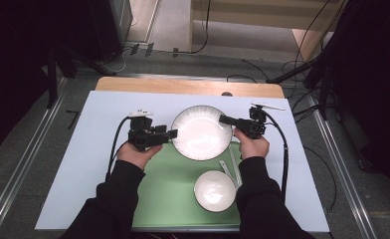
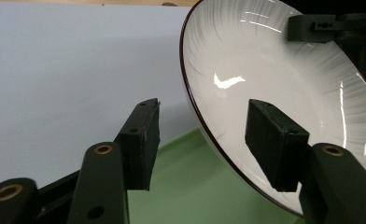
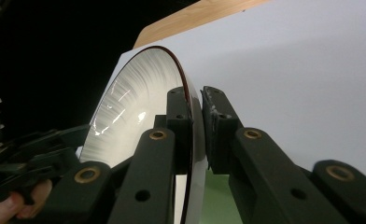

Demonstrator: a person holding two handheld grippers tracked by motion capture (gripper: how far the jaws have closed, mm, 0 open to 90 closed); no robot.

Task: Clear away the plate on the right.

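Observation:
A large white plate (image 1: 201, 132) with a thin dark rim lies in the middle of the table, half over the green mat (image 1: 173, 184). My right gripper (image 1: 223, 119) is shut on its right rim, and the right gripper view shows both pads of that gripper (image 3: 196, 93) pressing the edge of the plate (image 3: 134, 107). My left gripper (image 1: 172, 133) is at the plate's left rim. In the left gripper view its jaws (image 2: 204, 109) straddle the rim of the plate (image 2: 284, 79), one pad over the inside and one outside with a gap. The rim looks tilted above the mat.
A small white bowl (image 1: 214, 190) sits on the mat near the person, with a white spoon (image 1: 228, 170) beside it. A white sheet (image 1: 103, 129) covers the wooden table (image 1: 188, 86). Cables and dark stands ring the table.

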